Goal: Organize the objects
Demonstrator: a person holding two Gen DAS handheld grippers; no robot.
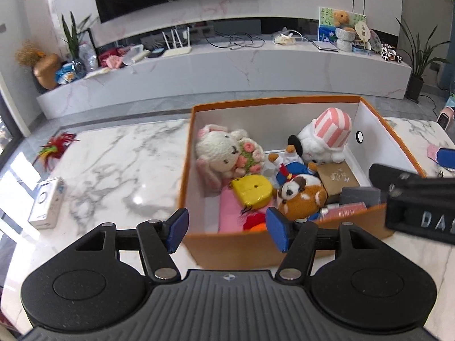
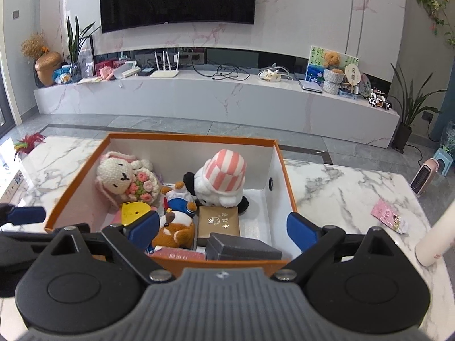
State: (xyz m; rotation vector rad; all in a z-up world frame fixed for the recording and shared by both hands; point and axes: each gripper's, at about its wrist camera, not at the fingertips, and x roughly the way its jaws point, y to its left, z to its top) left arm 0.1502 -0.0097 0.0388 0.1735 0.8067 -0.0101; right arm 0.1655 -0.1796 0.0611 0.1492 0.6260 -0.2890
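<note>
The left hand-held gripper (image 1: 227, 228) is hanging released and empty, tilted down over the near rim of the orange box (image 1: 241, 245). The right hand-held gripper (image 2: 223, 226) is gaping empty too. Packing is looking nearly done; next, fetching the white carton (image 1: 47, 203) at nine o'clock on the desk (image 1: 113, 156).

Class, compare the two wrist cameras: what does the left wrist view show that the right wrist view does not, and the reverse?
Left wrist only: a small white box on the table's left part.
Right wrist only: a pink packet and a pale cylinder on the table's right part.
Both: the orange box, with the knitted rabbit and striped-hat plush inside.
</note>
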